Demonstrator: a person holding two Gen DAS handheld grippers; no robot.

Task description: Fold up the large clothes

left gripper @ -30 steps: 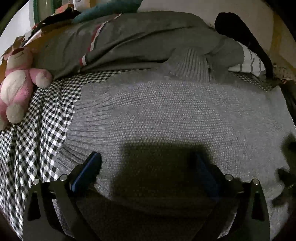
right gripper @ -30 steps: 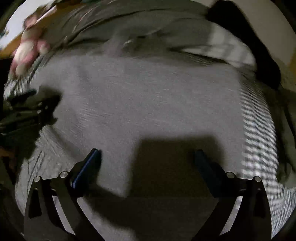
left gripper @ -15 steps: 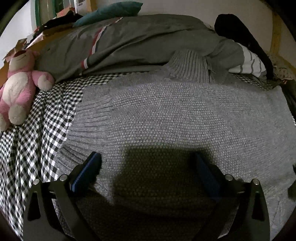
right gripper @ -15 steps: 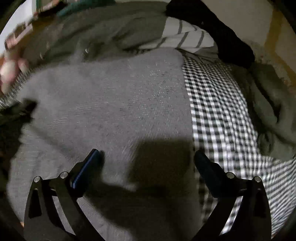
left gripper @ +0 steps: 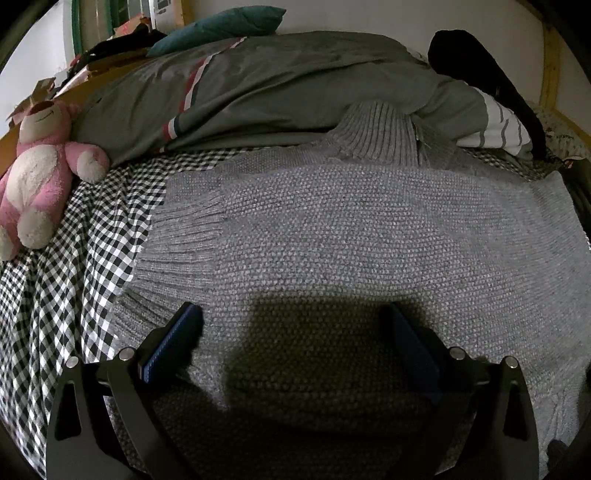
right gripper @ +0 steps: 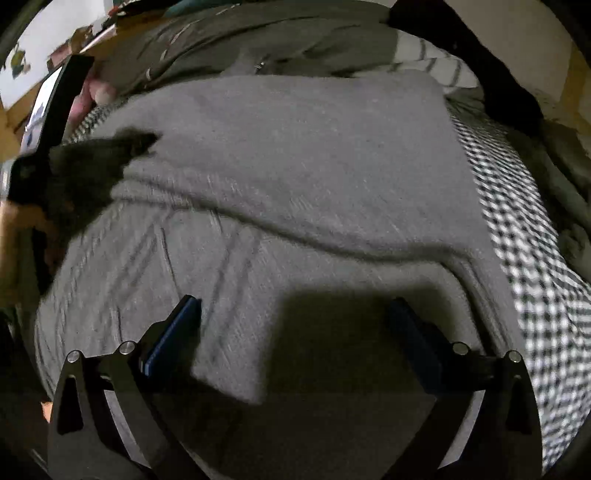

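Note:
A grey knitted sweater [left gripper: 351, 236] lies spread on a black-and-white checked bedsheet [left gripper: 74, 273], its ribbed collar [left gripper: 380, 131] at the far side. My left gripper [left gripper: 291, 325] hovers open just over the sweater's near part, with nothing between its blue pads [left gripper: 173, 339]. The right wrist view is blurred: the same sweater [right gripper: 295, 158] shows a fold line across its middle. My right gripper [right gripper: 293, 321] is open over the sweater's near half. The other gripper [right gripper: 51, 147] appears as a dark shape at the left edge.
A pink plush bear [left gripper: 37, 173] lies on the sheet at the left. A grey quilt [left gripper: 258, 85] with a teal pillow [left gripper: 218, 24] is heaped behind the sweater. A striped cloth [left gripper: 502, 129] and a black garment [left gripper: 480, 62] sit at the far right. Checked sheet [right gripper: 524, 236] shows right of the sweater.
The left view has barely shifted. The right gripper swung sideways over the sweater: half a second ago it faced the sweater's right edge, now it looks across the body with the fold line.

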